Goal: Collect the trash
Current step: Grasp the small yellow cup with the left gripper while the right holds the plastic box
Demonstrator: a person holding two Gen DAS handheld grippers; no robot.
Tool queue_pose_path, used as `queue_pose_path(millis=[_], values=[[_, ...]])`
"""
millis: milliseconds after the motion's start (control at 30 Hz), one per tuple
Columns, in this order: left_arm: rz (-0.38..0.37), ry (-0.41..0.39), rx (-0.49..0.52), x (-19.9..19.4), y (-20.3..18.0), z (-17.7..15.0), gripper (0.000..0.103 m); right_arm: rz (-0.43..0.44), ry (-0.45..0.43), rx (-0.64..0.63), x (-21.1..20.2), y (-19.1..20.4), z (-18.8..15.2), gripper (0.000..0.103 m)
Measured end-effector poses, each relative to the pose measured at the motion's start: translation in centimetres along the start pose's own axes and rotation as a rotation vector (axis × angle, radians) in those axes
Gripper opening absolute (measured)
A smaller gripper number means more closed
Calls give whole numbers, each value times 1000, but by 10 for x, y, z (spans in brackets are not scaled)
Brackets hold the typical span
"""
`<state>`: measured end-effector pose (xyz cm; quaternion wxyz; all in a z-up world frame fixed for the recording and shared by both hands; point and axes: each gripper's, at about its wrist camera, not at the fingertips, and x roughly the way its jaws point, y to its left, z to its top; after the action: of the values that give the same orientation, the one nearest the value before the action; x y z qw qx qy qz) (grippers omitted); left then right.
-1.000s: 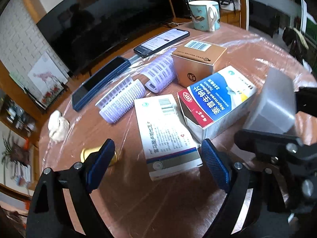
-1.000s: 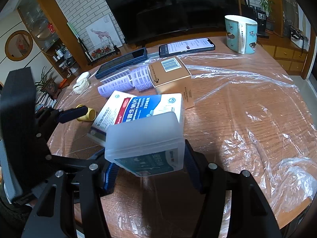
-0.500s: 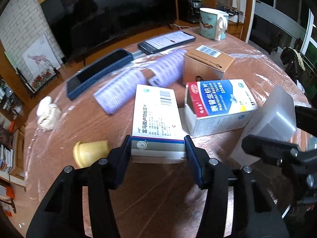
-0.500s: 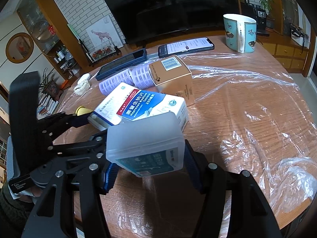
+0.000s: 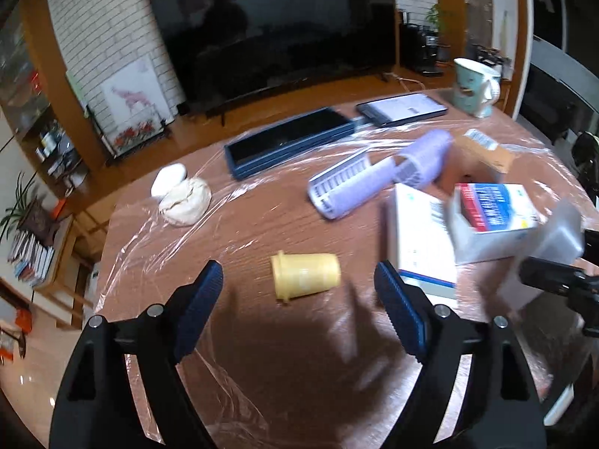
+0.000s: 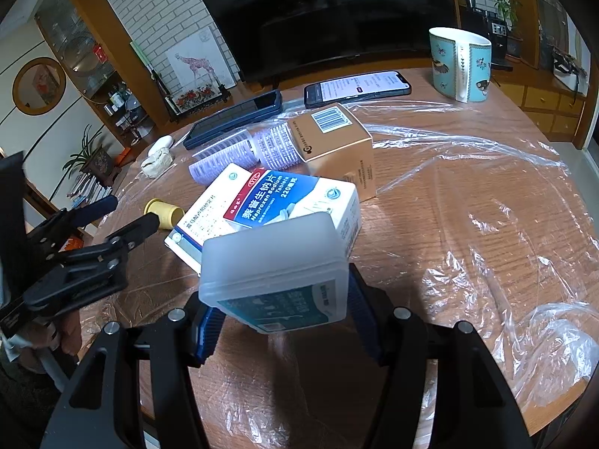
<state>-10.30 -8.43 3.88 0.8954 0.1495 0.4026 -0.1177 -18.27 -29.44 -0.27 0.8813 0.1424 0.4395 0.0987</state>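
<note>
Left gripper (image 5: 297,293) wide over cup (image 5: 305,275); right gripper (image 6: 277,308) clamps tub (image 6: 277,273).
Cup looks light, stiff, likely to roll: pinch its 2 sides mid-body.

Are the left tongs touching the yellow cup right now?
Apart. The left wrist view shows the left tongs open, bare table visible between each pad and the yellow cup.

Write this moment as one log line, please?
left gripper: open, yellow cup lying between jaws | right gripper: shut on plastic box | pill boxes: on table
</note>
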Motion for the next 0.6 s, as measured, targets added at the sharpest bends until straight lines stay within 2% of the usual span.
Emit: queue_pose_path(millis=[167, 200, 233, 300, 433, 600], values=[[1, 44, -10, 22, 2, 4, 84, -7, 1, -9, 1, 3, -1, 60], [-5, 49, -18, 23, 5, 2, 80, -8, 0, -11, 1, 4, -2, 60], [-16, 62, -33, 27, 6, 2, 76, -8, -1, -10, 0, 3, -2, 60], [-51, 99, -72, 34, 11, 0, 46, -3, -9, -6, -1, 2, -3, 58], [-95, 99, -119, 30, 18, -5, 44, 24, -24, 15, -6, -3, -4, 57], [-108, 88, -126, 19, 16, -10, 44, 42, -34, 29, -12, -8, -3, 57]])
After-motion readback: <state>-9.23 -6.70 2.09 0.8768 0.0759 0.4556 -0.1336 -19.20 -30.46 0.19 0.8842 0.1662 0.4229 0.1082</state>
